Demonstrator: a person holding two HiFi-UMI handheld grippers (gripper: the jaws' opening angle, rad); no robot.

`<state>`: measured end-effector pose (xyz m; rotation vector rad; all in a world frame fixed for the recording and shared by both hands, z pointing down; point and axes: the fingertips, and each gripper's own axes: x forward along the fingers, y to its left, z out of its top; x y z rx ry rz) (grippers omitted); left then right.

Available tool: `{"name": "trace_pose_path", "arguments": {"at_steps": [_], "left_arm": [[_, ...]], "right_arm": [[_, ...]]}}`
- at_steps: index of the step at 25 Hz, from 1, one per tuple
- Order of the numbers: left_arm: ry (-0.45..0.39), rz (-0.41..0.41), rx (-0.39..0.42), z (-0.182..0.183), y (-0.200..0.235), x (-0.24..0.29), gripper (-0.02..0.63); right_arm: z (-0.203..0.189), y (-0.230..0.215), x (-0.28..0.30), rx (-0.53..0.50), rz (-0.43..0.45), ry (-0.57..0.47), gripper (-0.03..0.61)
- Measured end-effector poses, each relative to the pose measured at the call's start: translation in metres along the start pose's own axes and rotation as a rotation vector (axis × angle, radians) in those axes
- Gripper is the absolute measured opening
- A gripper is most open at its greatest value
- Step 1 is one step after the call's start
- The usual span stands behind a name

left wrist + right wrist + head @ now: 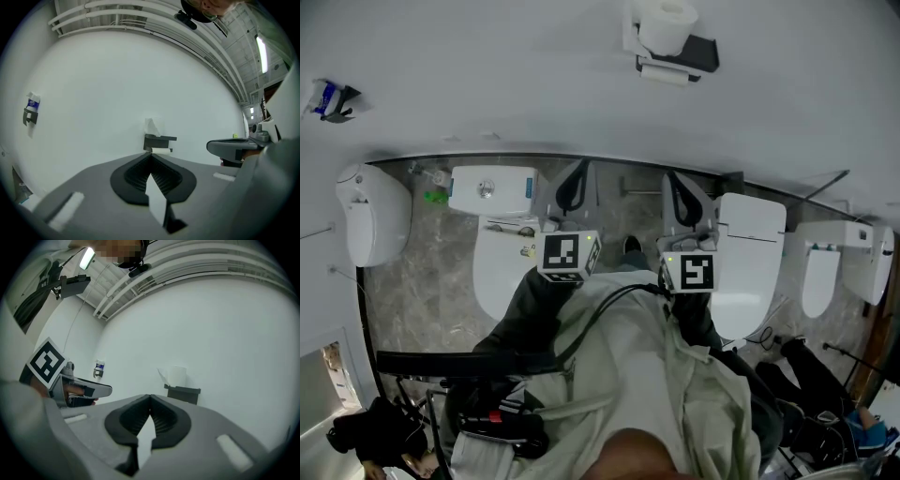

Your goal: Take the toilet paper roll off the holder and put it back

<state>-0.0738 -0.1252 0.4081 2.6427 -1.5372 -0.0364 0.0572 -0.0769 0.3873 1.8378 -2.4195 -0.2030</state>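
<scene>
A white toilet paper roll (667, 23) stands upright on top of a black wall holder (694, 53), and a second roll (664, 74) lies on the holder's bar beneath it. My left gripper (573, 192) and right gripper (682, 200) are held side by side, well short of the wall, both shut and empty. In the left gripper view the roll (152, 126) and holder (160, 139) lie straight past the closed tips of the left gripper (151, 154). In the right gripper view the roll (177, 376) is a little right of the right gripper (149, 397).
A small wall bracket with a blue item (328, 97) hangs far left. Below stand a white toilet (502, 253), a second toilet (750, 262), a third (820, 272) at the right and a white wall unit (375, 216). My beige coat (637, 394) fills the foreground.
</scene>
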Motion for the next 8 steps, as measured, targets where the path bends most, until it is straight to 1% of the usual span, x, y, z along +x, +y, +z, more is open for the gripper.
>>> {"name": "trace_pose_path", "arguments": {"at_steps": [8], "left_arm": [[0.014, 0.004, 0.012, -0.0061, 0.0044, 0.0056, 0.006]], "right_arm": [[-0.0033, 0.0007, 0.0053, 0.007, 0.008, 0.006, 0.000]]}}
